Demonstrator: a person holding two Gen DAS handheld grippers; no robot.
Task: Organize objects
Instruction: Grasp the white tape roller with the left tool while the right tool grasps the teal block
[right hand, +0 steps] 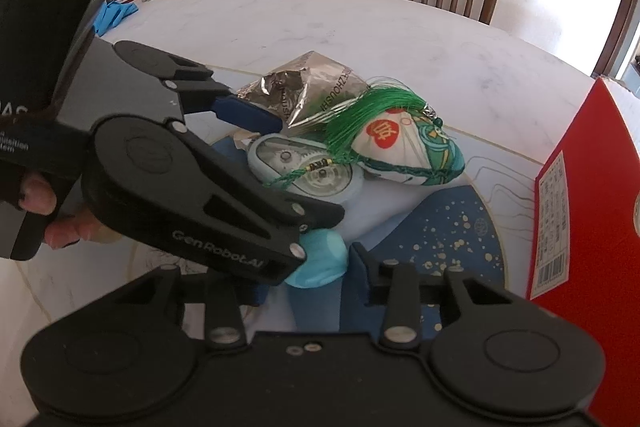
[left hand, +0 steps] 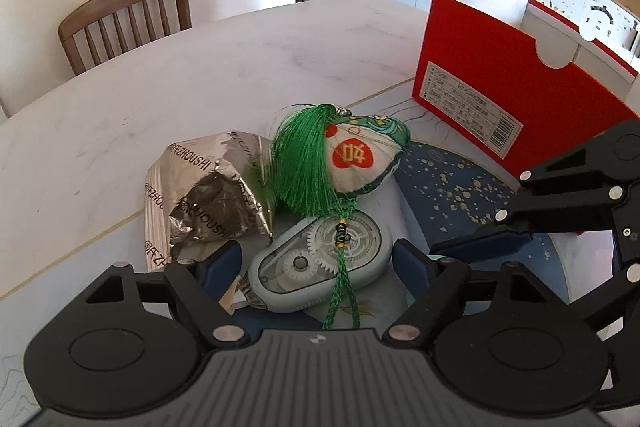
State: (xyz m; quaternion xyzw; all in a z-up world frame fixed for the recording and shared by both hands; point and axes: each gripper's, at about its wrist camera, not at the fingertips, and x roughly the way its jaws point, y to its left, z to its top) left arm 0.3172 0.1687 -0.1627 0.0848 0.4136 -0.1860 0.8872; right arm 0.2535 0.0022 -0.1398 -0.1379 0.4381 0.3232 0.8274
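Closest to my left claw (left hand: 318,261), spread wide and gripping nothing, lies the pale grey-blue correction tape dispenser (left hand: 320,263), between its fingers. Against it sit the green-tasselled embroidered sachet (left hand: 360,159) and crumpled silver foil wrapper (left hand: 208,195). My right claw (right hand: 304,291) straddles a turquoise rounded object (right hand: 320,259); grip unclear. Red cardboard box (left hand: 516,95) stands on the bench (left hand: 200,67).

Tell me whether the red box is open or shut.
Open. The red box has no lid on it; its white inner walls show above the red side.
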